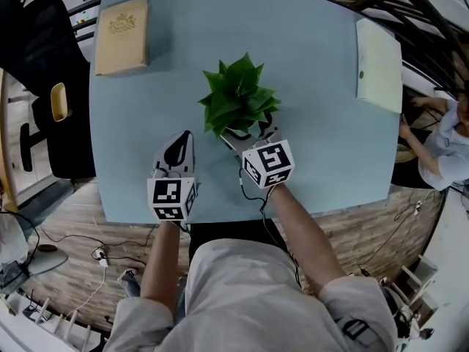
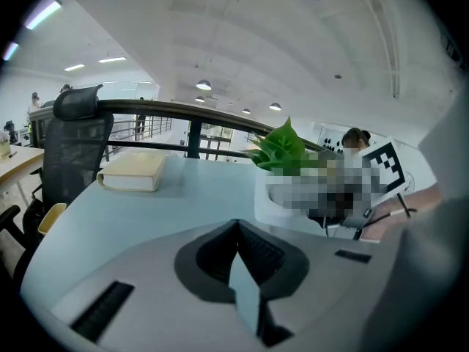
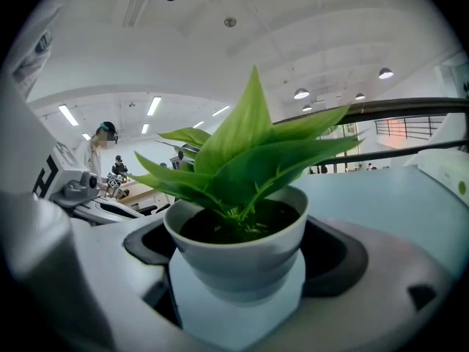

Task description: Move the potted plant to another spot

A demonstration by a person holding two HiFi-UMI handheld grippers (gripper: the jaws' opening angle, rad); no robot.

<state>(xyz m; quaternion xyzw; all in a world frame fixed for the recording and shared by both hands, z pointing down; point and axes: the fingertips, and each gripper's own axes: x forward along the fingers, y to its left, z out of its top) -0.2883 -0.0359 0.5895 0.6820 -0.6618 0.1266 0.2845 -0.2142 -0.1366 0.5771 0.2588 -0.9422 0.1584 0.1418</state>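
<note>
Closest to the head camera, the person's two forearms are reaching out over the near edge of the pale blue tabletop [image 1: 315,130], each hand carrying a tool. The right tool [image 1: 248,134] is gripping the potted plant [image 1: 238,97]: in the right gripper view its jaws are pressing against both sides of the white pot [image 3: 238,259], with dark soil and broad green leaves rising between them. The plant is sitting near the middle of the tabletop, toward the near edge, and I cannot tell whether the pot is touching the surface or hanging just above it. The left tool [image 1: 183,141] is pointing forward over the tabletop just to the left of the plant, apart from it. In the left gripper view the left tool's jaws are meeting at the tips, with nothing between them. A tan book [image 1: 122,35] is lying flat at the far left corner, well apart from the plant, and a pale green pad [image 1: 379,64] is lying at the far right edge. A black chair [image 1: 44,86] is standing beside the left edge.
</note>
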